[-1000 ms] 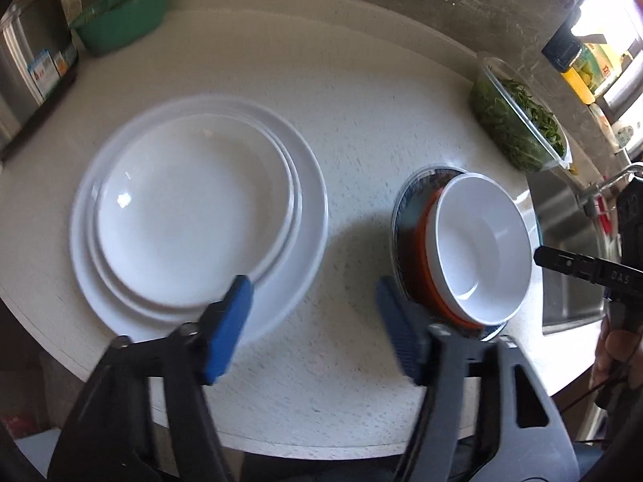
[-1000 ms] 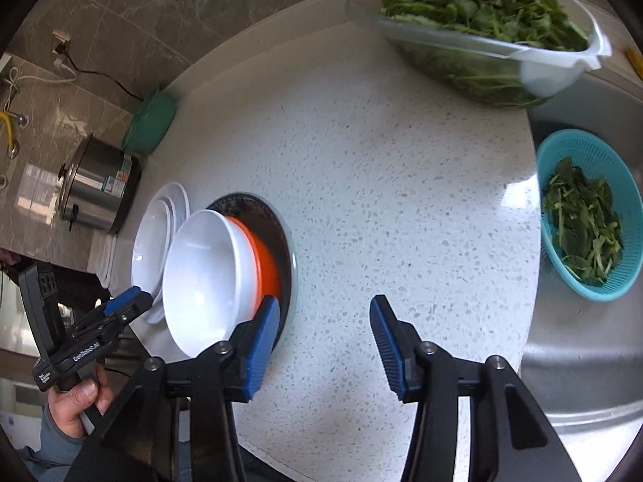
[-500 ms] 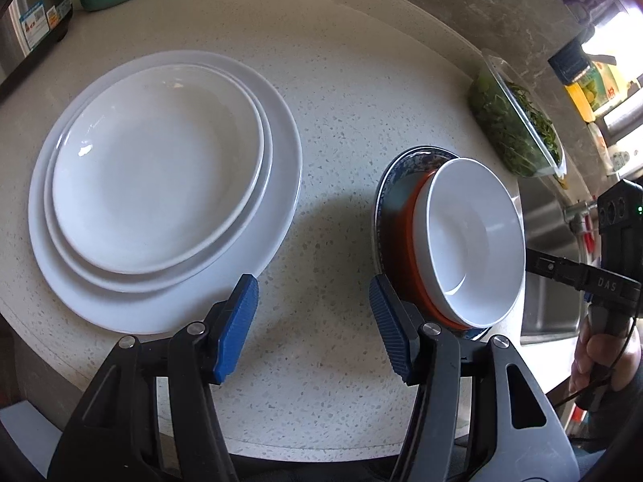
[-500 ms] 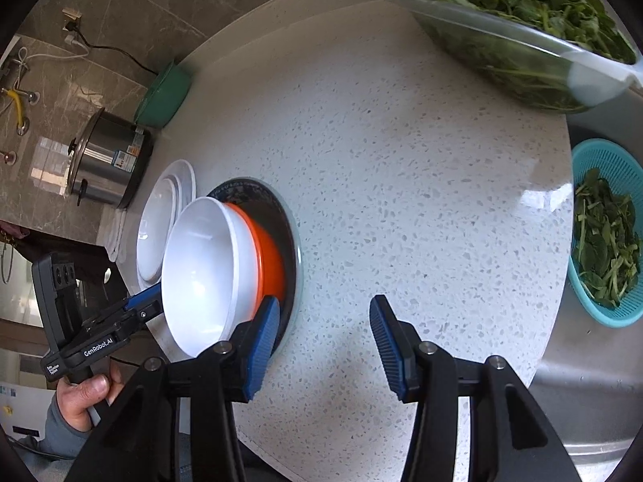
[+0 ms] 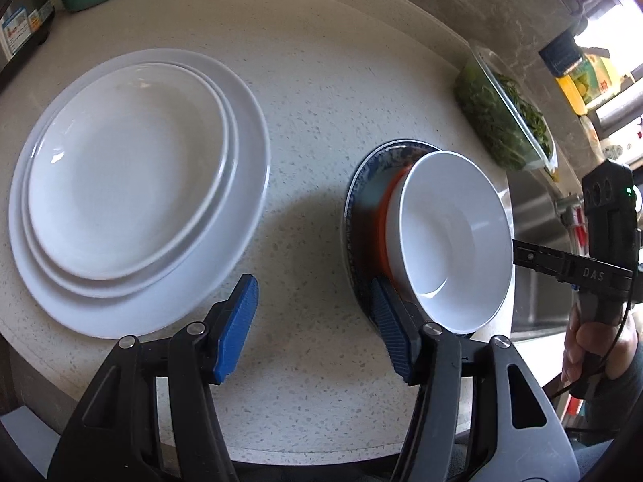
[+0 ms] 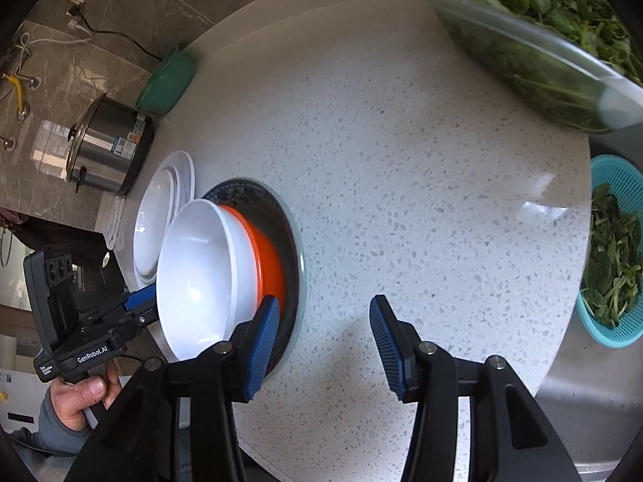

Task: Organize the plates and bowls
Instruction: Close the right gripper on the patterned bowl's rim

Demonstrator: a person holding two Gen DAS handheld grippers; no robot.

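Your left gripper (image 5: 313,321) stands wide apart and empty, with bare counter (image 5: 321,80) between its pads. Its right-hand pad sits just beside the near rim of the patterned plate (image 5: 361,184), which carries an orange bowl (image 5: 392,197) with a white bowl (image 5: 454,237) nested in it. So this stack lies just ahead and to the right of your left tongs. Your right gripper (image 6: 323,337) is also wide and empty, and the same stack lies to its left, beside its left pad. Both tongs look about equally close. Farther off, ahead-left of your left gripper, sits the stack of white plates (image 5: 132,184).
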